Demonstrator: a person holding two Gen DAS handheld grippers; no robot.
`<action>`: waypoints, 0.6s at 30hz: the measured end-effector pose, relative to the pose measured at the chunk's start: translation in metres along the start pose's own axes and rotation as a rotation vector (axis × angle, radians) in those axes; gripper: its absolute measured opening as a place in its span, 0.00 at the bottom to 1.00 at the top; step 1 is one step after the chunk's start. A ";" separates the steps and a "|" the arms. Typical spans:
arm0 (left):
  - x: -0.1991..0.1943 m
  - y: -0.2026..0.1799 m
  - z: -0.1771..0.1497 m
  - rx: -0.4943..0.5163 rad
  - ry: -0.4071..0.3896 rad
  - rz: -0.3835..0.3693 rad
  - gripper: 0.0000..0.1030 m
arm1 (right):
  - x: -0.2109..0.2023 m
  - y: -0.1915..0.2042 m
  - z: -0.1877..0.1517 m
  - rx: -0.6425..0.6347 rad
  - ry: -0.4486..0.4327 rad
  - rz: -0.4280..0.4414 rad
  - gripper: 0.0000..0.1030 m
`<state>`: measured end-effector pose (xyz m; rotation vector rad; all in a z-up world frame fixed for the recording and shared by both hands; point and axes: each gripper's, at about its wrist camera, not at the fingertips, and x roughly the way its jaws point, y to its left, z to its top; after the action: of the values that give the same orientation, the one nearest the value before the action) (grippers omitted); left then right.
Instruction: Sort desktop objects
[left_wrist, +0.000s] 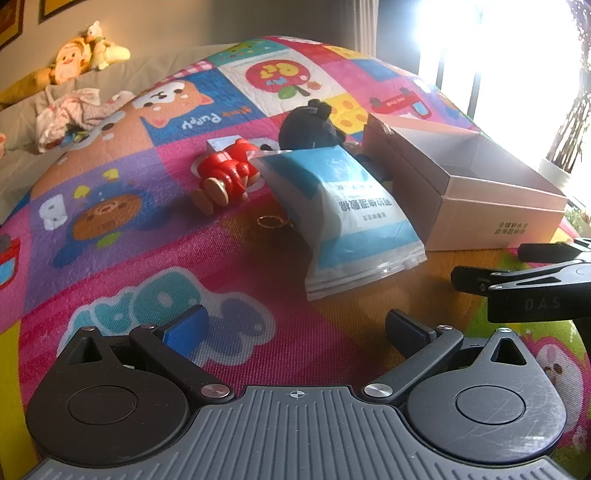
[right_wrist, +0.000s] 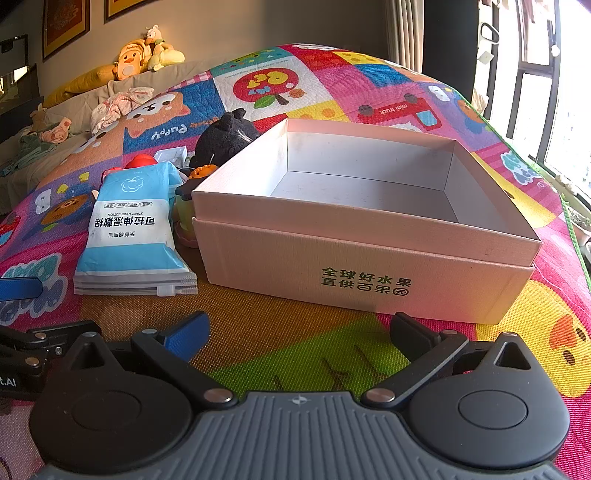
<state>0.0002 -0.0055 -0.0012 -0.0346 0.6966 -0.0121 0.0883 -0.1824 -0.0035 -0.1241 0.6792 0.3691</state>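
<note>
An open, empty cardboard box (right_wrist: 369, 258) stands on the colourful play mat; it also shows in the left wrist view (left_wrist: 480, 199). To its left lies a blue-and-white wipes pouch (left_wrist: 340, 206) (right_wrist: 133, 229). Beyond it are a red toy figure (left_wrist: 225, 173) (right_wrist: 140, 161), a black plush toy (left_wrist: 310, 125) (right_wrist: 225, 136), a small white box (left_wrist: 221, 142) (right_wrist: 171, 153) and a gold ring (left_wrist: 271, 221). My left gripper (left_wrist: 295, 328) is open and empty, short of the pouch. My right gripper (right_wrist: 299, 332) is open and empty in front of the box.
A small orange and green item (right_wrist: 188, 206) sits wedged between pouch and box. Plush toys (right_wrist: 144, 55) and crumpled clothes (right_wrist: 118, 103) lie on a sofa at the back left. Windows (right_wrist: 546, 92) are on the right. The play mat (left_wrist: 147, 258) covers the whole surface.
</note>
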 end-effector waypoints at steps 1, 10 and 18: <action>0.000 0.001 0.000 -0.004 -0.002 -0.004 1.00 | 0.000 0.002 0.000 0.000 0.000 0.000 1.00; -0.003 0.006 -0.001 -0.022 -0.011 -0.018 1.00 | 0.000 0.002 0.000 0.000 0.000 0.000 1.00; -0.003 0.006 -0.001 -0.022 -0.011 -0.018 1.00 | -0.001 -0.001 0.000 0.008 0.004 0.005 1.00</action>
<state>-0.0025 0.0008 -0.0006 -0.0620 0.6858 -0.0213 0.0881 -0.1832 -0.0026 -0.1158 0.6845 0.3708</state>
